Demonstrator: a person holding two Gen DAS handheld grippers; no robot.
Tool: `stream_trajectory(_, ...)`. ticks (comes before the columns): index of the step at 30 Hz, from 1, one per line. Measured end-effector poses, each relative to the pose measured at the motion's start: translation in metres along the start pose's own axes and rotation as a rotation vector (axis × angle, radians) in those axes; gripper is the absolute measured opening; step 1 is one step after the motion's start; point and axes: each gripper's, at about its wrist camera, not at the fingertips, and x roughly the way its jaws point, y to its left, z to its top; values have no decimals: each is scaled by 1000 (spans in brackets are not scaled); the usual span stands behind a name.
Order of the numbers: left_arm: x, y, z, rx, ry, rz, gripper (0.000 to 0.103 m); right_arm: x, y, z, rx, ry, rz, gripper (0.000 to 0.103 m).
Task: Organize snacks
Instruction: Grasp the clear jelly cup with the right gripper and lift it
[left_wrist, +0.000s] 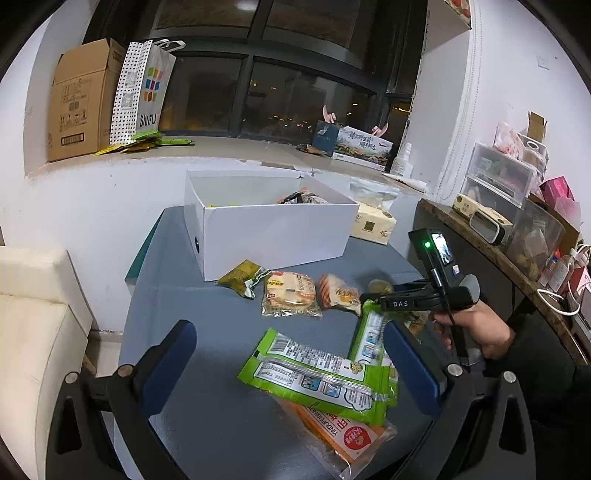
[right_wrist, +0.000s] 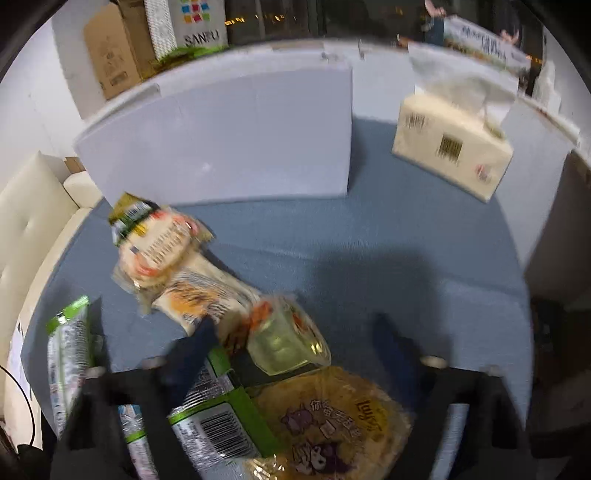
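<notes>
Snacks lie scattered over a blue-grey table (left_wrist: 221, 325) in front of a white box (left_wrist: 273, 236), which stands open at the table's far side with a few packets already inside. Near the box sit an olive packet (left_wrist: 242, 277), a clear pack of round crackers (left_wrist: 290, 297) and an orange-and-cream packet (left_wrist: 340, 295), side by side. Closer in, a green packet (left_wrist: 317, 376) rests across an orange pack (left_wrist: 343, 439).

The left gripper (left_wrist: 291, 365) hangs just above the green packet, its blue fingers (left_wrist: 170, 365) spread wide to either side of it; no pad presses on the wrapper, and nothing is held.

At the table's right edge, a hand (left_wrist: 476, 328) carries the right gripper (right_wrist: 295, 350), tilted down over a second cluster of snacks. Its wrist view is blurred by motion. There a clear jelly cup (right_wrist: 288, 339) sits between the two dark fingers (right_wrist: 195, 347), with a yellow round pack (right_wrist: 332, 424) below it and another green packet (right_wrist: 218, 417) beside it. The jaws stand partly apart; a plain gap shows between the cup and the finger on the picture's right, so the cup is not clamped.

A tissue pack (right_wrist: 454, 147) stands beside the box.
</notes>
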Motion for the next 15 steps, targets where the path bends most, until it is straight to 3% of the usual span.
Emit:
stream_trajectory(1, 0, 0, -1, 1, 2, -1, 103, 3, -1, -1, 1, 5, -3, 45)
stream_trajectory(5, 3, 0, -1, 3, 6, 3, 103, -2, -6, -7, 3, -19, 16, 43)
stream_trajectory(7, 7, 1, -2, 1, 16, 3, 103, -10, -8, -10, 9, -49, 35, 35)
stream_trajectory(15, 48, 8, 8, 20, 71, 19, 103, -55, -9, -7, 33, -186, 100, 34)
